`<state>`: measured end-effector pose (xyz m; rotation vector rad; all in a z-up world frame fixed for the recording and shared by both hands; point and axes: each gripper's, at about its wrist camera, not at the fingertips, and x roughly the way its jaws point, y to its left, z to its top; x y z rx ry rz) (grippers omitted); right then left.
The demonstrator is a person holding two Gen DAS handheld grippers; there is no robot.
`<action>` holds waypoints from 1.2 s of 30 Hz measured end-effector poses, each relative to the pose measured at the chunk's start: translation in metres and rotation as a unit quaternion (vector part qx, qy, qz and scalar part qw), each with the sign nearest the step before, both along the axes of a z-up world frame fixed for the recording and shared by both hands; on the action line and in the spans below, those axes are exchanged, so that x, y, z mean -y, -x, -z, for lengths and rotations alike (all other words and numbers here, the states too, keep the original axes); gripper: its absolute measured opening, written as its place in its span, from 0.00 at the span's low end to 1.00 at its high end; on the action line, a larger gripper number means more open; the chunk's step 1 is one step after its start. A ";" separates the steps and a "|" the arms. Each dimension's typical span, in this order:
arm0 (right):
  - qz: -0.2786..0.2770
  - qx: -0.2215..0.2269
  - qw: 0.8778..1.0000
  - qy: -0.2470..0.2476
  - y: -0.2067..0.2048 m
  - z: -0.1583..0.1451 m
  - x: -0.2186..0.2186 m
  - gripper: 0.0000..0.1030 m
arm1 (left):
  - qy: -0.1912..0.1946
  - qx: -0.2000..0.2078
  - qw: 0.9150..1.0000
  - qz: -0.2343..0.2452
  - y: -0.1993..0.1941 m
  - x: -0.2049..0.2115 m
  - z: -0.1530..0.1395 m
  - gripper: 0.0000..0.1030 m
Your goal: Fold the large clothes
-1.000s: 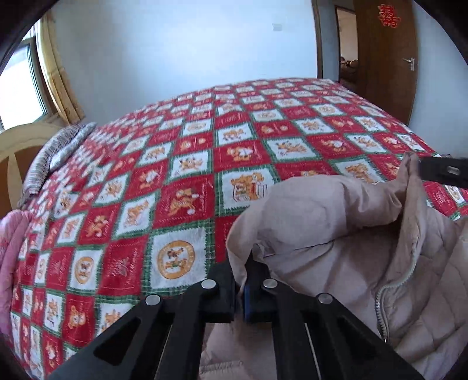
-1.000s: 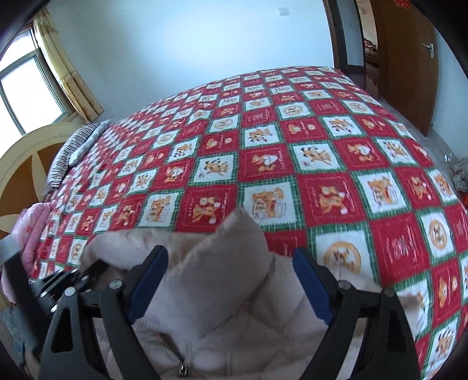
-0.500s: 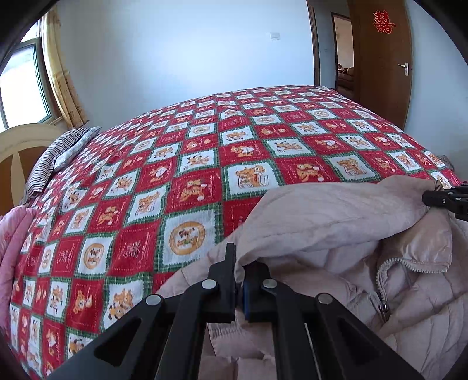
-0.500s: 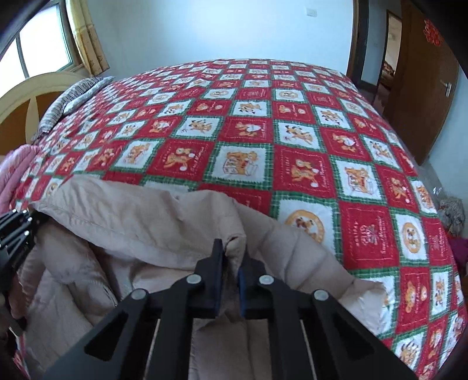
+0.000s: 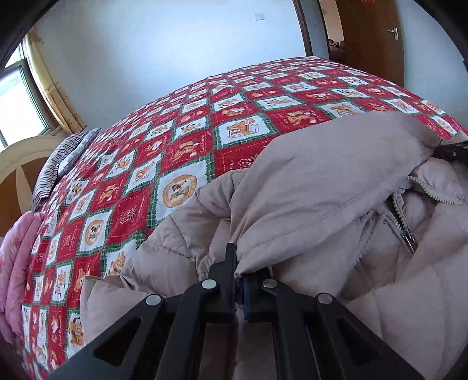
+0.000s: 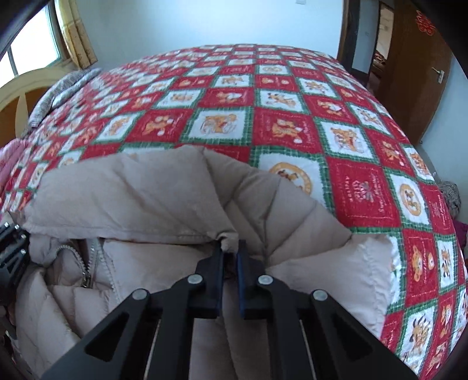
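We see a red, white and green patchwork bedspread [image 5: 181, 152] covering the bed, with a striped pillow [image 5: 63, 157] near the curved headboard [image 5: 17, 163]. A pink quilt [image 5: 14, 263] lies at the left edge, a yellow curtain [image 6: 77, 35] hangs by the window [image 5: 17, 99], and a brown wooden door [image 6: 409, 73] stands at the right.

Door decoration [image 6: 425, 24]: red paper cut-out stood on the brown door [image 6: 415, 73]; shape suggested a Chinese character, too blurred to confirm.
Quilt lettering [image 6: 362, 187]: white script arced around emblems on red squares of the patchwork quilt [image 6: 263, 87]; letters were too small and blurred to read.
Jacket [image 5: 336, 175]: no label or brand was legible.
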<state>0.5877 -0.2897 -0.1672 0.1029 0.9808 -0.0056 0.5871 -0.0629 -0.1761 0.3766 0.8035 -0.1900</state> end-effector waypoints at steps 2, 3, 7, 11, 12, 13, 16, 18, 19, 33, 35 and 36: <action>0.012 0.012 0.999 -0.028 0.007 -0.013 0.005 0.11 | 0.009 0.000 1.000 -0.004 -0.002 -0.003 -0.002 0.03; 0.020 0.022 0.999 -0.032 0.012 -0.021 0.007 0.17 | 0.011 0.000 1.000 -0.004 -0.002 -0.004 -0.002 0.03; 0.048 0.095 0.994 -0.010 0.028 -0.056 0.001 0.44 | 0.007 0.001 1.000 -0.004 -0.003 -0.002 0.000 0.03; 0.004 0.133 0.990 -0.042 0.008 -0.059 -0.020 0.67 | 0.007 0.015 1.000 -0.013 0.000 -0.002 -0.005 0.05; -0.014 0.119 0.992 -0.037 -0.004 -0.050 -0.029 0.67 | 0.010 0.021 1.000 -0.015 0.003 -0.002 -0.009 0.05; -0.018 0.106 0.994 -0.020 -0.013 -0.041 -0.035 0.67 | 0.012 0.027 0.999 -0.016 0.006 -0.002 -0.012 0.06; -0.024 0.063 0.998 -0.010 -0.036 -0.011 -0.045 0.66 | 0.023 0.043 0.999 -0.020 0.018 -0.006 -0.029 0.08; -0.020 0.049 0.999 -0.007 -0.039 0.002 -0.045 0.64 | 0.049 0.057 0.997 -0.018 0.029 -0.013 -0.043 0.11; -0.021 0.044 0.999 -0.005 -0.039 0.007 -0.045 0.64 | 0.064 0.067 0.996 -0.019 0.036 -0.018 -0.051 0.25; -0.044 0.015 0.999 0.014 -0.021 0.010 -0.044 0.64 | -0.053 0.059 0.991 -0.111 -0.070 0.033 -0.024 0.95; -0.037 0.034 0.999 0.010 -0.011 -0.006 -0.042 0.63 | -0.048 0.038 0.992 -0.111 -0.070 0.029 -0.003 0.95; -0.034 0.057 0.998 0.006 -0.005 -0.017 -0.042 0.63 | -0.042 0.043 0.992 -0.112 -0.067 0.026 0.000 0.95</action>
